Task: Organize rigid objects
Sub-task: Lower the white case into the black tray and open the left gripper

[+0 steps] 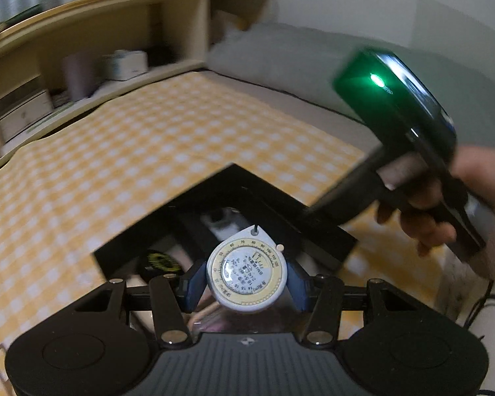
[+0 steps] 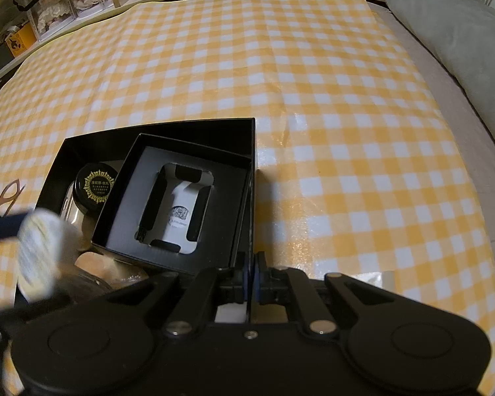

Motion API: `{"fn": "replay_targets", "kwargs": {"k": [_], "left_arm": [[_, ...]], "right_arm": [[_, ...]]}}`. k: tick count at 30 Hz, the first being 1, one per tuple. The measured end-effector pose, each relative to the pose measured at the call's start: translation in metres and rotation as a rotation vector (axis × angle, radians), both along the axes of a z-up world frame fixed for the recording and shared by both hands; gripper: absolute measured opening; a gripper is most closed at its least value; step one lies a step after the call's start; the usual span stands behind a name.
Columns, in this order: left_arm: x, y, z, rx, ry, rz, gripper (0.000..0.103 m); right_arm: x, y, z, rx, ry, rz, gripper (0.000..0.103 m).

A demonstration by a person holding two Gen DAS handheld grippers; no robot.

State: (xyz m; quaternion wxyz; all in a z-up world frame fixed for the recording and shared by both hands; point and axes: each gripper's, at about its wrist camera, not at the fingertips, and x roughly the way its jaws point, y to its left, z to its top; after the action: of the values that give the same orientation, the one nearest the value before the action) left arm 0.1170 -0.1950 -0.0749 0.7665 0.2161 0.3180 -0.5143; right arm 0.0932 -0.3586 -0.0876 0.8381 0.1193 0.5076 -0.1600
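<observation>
The big black box (image 2: 252,138) sits open on the yellow checked cloth (image 2: 313,99) spread over the bed. Inside it, a smaller black box (image 2: 181,257) lies tilted, with a grey insert and a cut-out window showing a white piece with a small printed code, too fine to read. Tucked beside it, toward the left, is a black round jar (image 2: 95,183) with a gold sunburst ring and gold lettering on its lid, too small to make out. More items lie in the near corner of the big box, blurred beyond naming.

Now the left tongs (image 1: 244,279): blue pads clamped on a white teardrop-shaped tape measure (image 1: 246,274), held over the big box's near corner. Its yellow dial carries a number scale running up through 70, 80, 90, and "BMI" can be made out on the centre panel.

The right tongs (image 2: 251,282) are pinched tight together at the right-hand wall of the big box; whether they grip that wall I cannot tell. From the left camera, the right hand (image 1: 445,211) shows on its handle, green light glowing on the unit above.
</observation>
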Motion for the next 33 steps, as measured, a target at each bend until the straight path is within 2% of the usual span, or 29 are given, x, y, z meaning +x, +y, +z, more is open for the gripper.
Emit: {"fn": "replay_targets", "kwargs": {"k": [6, 17, 19, 20, 21, 28, 33], "left_arm": [[-0.008, -0.019, -0.018, 0.039, -0.02, -0.046, 0.053], [-0.009, -0.03, -0.016, 0.017, 0.005, -0.039, 0.054], [-0.007, -0.029, -0.016, 0.014, 0.025, -0.038, 0.059], [-0.007, -0.029, -0.015, 0.015, 0.026, -0.036, 0.067], [-0.008, -0.028, -0.014, 0.012, 0.022, -0.034, 0.071], [-0.013, -0.025, -0.009, 0.016, 0.028, -0.04, 0.074], [-0.018, -0.024, -0.007, 0.023, 0.032, -0.044, 0.083]], "right_arm": [[0.0, 0.0, 0.0, -0.002, 0.001, 0.002, 0.005], [0.0, 0.0, 0.0, 0.001, 0.0, 0.0, 0.005], [0.0, 0.0, 0.0, -0.005, 0.002, 0.004, 0.005], [0.0, 0.0, 0.0, -0.005, 0.002, 0.004, 0.005], [0.0, 0.0, 0.0, -0.003, 0.001, 0.003, 0.005], [0.0, 0.0, 0.0, -0.003, 0.001, 0.003, 0.005], [0.0, 0.0, 0.0, -0.003, 0.001, 0.003, 0.005]]}}
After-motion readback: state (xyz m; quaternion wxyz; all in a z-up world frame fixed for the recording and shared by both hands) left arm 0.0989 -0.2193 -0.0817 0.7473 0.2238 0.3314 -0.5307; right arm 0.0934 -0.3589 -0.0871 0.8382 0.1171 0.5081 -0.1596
